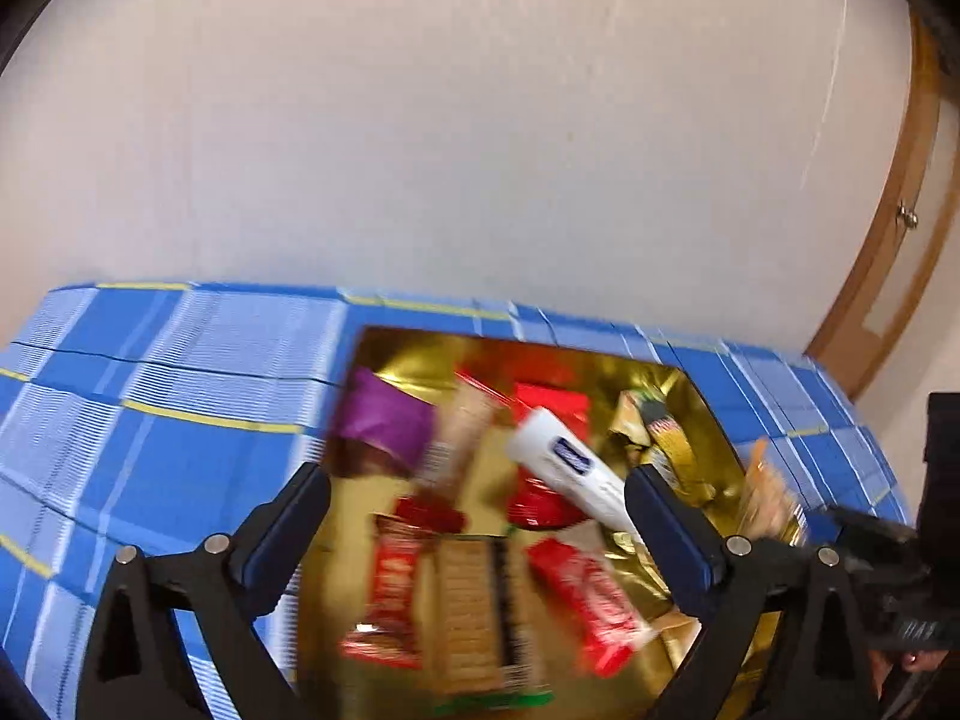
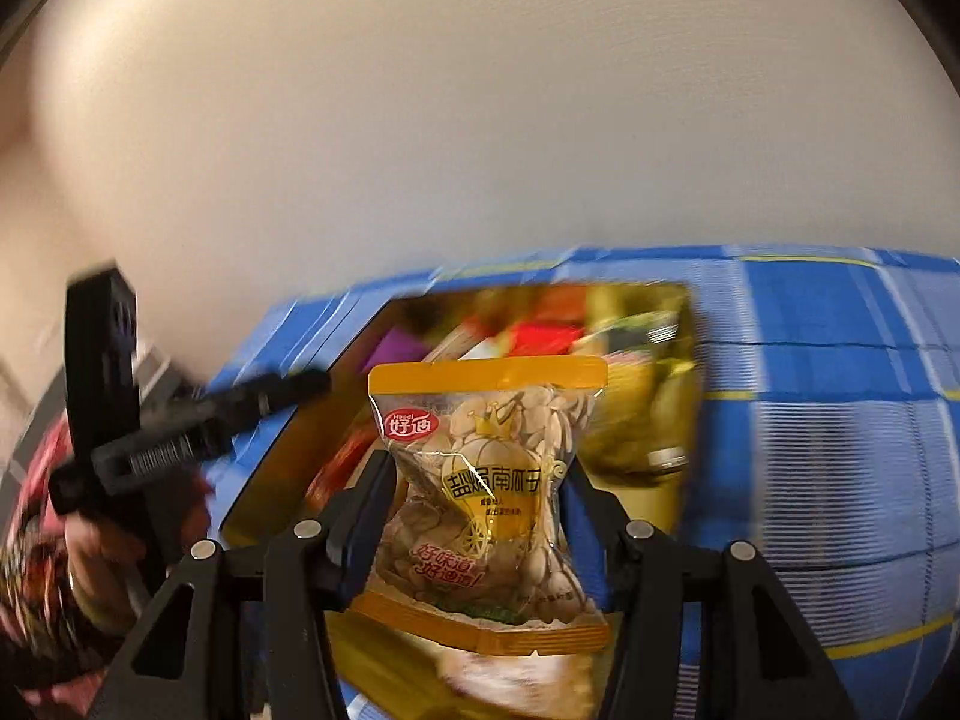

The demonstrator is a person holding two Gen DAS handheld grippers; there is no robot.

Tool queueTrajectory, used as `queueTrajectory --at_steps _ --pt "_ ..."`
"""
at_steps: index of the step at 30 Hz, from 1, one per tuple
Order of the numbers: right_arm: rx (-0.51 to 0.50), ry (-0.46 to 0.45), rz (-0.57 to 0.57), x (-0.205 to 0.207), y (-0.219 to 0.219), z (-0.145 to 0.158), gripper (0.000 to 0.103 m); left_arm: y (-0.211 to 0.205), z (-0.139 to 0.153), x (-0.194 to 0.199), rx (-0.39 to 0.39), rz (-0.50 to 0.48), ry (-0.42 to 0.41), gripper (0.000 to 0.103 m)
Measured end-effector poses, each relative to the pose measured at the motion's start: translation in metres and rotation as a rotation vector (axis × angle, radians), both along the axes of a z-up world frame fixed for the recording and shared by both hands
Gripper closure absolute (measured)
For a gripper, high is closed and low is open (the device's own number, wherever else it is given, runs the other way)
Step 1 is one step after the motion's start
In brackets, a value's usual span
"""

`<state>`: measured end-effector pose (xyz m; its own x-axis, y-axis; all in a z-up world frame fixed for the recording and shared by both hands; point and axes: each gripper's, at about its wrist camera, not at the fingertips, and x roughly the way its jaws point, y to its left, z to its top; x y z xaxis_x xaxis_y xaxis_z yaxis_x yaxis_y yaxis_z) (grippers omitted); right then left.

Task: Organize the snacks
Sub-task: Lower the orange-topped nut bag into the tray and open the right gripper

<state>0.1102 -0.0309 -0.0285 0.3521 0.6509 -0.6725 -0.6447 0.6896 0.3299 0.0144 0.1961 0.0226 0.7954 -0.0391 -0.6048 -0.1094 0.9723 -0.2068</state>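
A gold box (image 1: 708,420) sits on a blue plaid cloth and holds several snacks: a purple pack (image 1: 384,420), a white tube-like pack (image 1: 570,468), red wafer bars (image 1: 576,600) and a tan cracker pack (image 1: 468,606). My left gripper (image 1: 477,519) is open and empty above the box. My right gripper (image 2: 480,492) is shut on a clear, yellow-edged pumpkin seed packet (image 2: 489,480) and holds it upright in front of the gold box (image 2: 672,372). The packet also shows at the right in the left wrist view (image 1: 765,498).
The blue plaid cloth (image 1: 180,396) covers the table up to a plain pale wall. A wooden door with a knob (image 1: 906,216) stands at the right. The left gripper's body and the hand holding it (image 2: 120,420) show at the left of the right wrist view.
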Motion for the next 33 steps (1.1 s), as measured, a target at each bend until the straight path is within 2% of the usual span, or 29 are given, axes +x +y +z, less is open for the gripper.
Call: queueTrajectory --at_steps 7,16,21,29,33 --pt "-0.100 0.026 0.142 -0.021 0.049 -0.024 0.048 0.014 0.000 -0.008 -0.031 0.058 -0.021 0.002" --pt "-0.136 0.069 0.206 -0.032 0.069 -0.042 0.048 0.023 -0.007 -0.007 -0.010 0.135 0.013 0.002" --pt "-0.151 0.086 0.196 -0.036 0.069 -0.046 0.048 0.022 -0.008 -0.007 0.025 0.157 0.021 0.002" --pt "-0.141 0.172 0.151 -0.027 0.063 -0.054 0.048 0.016 -0.008 -0.008 0.076 0.152 0.016 0.002" --pt "-0.156 0.153 0.108 -0.023 0.062 -0.054 0.048 0.013 -0.009 -0.007 0.097 0.146 0.019 0.001"
